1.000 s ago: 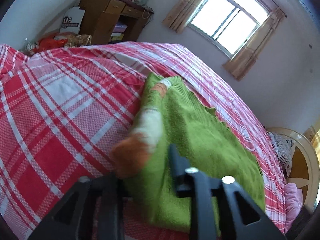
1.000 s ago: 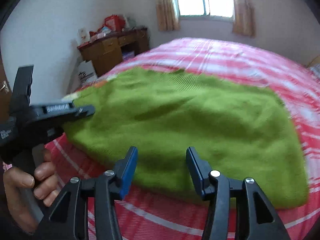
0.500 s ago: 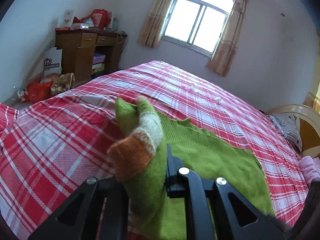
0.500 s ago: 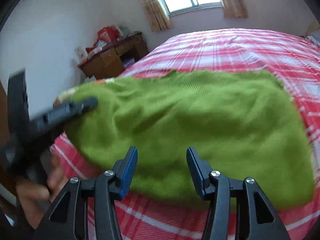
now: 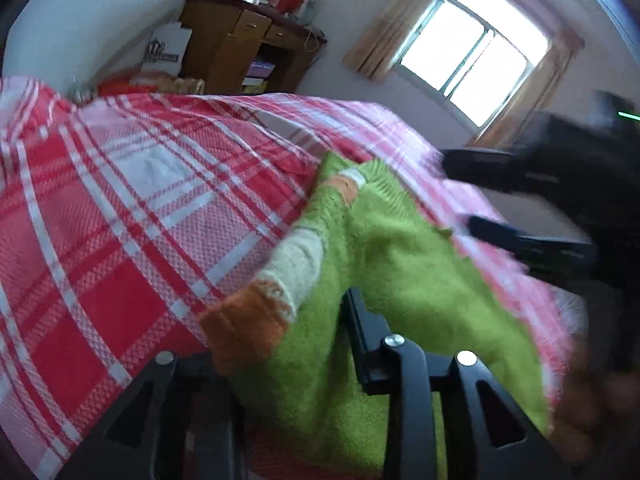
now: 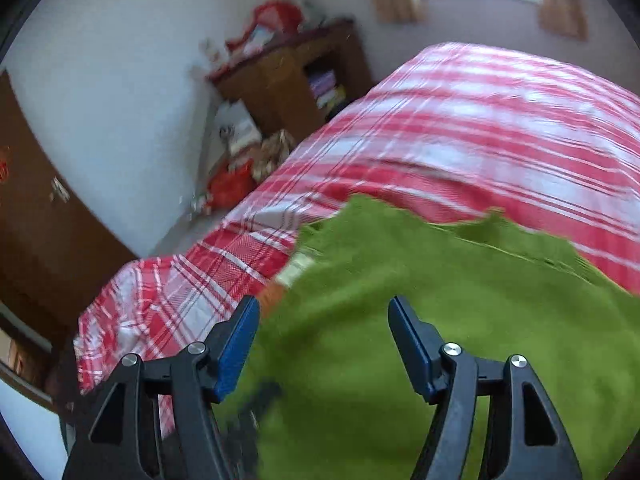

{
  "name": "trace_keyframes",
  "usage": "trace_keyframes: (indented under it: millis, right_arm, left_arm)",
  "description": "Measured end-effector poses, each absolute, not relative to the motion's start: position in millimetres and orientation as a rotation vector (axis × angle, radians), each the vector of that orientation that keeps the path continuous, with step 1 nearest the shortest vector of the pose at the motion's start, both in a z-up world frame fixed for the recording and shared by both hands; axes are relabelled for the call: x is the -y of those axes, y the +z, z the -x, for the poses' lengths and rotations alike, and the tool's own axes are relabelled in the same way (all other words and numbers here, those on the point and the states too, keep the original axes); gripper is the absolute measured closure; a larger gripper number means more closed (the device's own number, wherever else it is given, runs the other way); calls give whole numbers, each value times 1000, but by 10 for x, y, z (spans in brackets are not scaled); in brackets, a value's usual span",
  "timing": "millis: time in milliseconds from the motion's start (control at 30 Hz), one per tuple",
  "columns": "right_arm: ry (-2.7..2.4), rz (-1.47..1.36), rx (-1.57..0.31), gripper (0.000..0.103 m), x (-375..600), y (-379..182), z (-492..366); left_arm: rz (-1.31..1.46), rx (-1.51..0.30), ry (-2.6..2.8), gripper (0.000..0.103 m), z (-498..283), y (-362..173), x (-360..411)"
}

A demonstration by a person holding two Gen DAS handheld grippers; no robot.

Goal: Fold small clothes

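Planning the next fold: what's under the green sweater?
Red plaid bedspread shows all around the green sweater and runs beneath it. Whatever else lies under it is covered.

A: What sits at the jaws of the right gripper (image 6: pixel 324 320)?
B: A green knit sweater (image 6: pixel 440 320) on the bed (image 6: pixel 480 120), spread under and beyond the blue-padded jaws. They have just been opening and stand wide apart, pressing on nothing.
A: And its cuff?
B: A cream and orange cuff (image 6: pixel 288 276) shows just beyond the left jaw.
A: Farther off?
B: A wooden cabinet (image 6: pixel 288 80) against the wall, well beyond the left jaw, blurred.
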State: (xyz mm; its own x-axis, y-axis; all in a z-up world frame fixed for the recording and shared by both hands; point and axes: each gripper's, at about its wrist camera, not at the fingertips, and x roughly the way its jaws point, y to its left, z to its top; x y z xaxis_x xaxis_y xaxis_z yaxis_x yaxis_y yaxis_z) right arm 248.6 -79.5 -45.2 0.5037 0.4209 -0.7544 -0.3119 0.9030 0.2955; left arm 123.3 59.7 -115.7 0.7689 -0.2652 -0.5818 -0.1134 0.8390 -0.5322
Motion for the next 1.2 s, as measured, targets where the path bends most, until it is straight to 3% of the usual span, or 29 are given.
trace_keyframes:
  millis: [200,467,500,533,567,600,667,900,1200]
  right_arm:
    - [411,75,-1025,35,189,-892,-2901]
    - [362,329,-1018,35,-92,-1022,-2946]
    - [360,326,-1014,44,-60,-1008,-2943]
    - [345,333,-1008,61,-2,-984,-2932]
    - [359,309,-1009,64,53,-947,-2928]
    - [367,265,-1011,76,148,-899,-2923]
    - [390,114,-1016,86,399,-786,-2907]
    - [477,-348,-933,90,1339,-498,-2693]
    - [411,-569,-869,91,2371,-494,-2299]
  left_arm:
    - [656,-685,-134,66,-1229,-1229,-654]
    - [694,-680,-147,66,-1220,-1247,-675]
    - [697,-678,-149,66,-1208,-1252,-692]
    - [699,-676,-152,66,-1190,-1253,-702]
    - [697,-674,-152,68,-1183,-1246,-699]
    - [693,-673,-151,70,-1173,-1237,-696]
    - [672,-672,-167,84,-1152,-1205,-683]
    - [420,-575,-191,85,-1011,-814,-350]
    - [103,-493,-334,87,-784,-428,460]
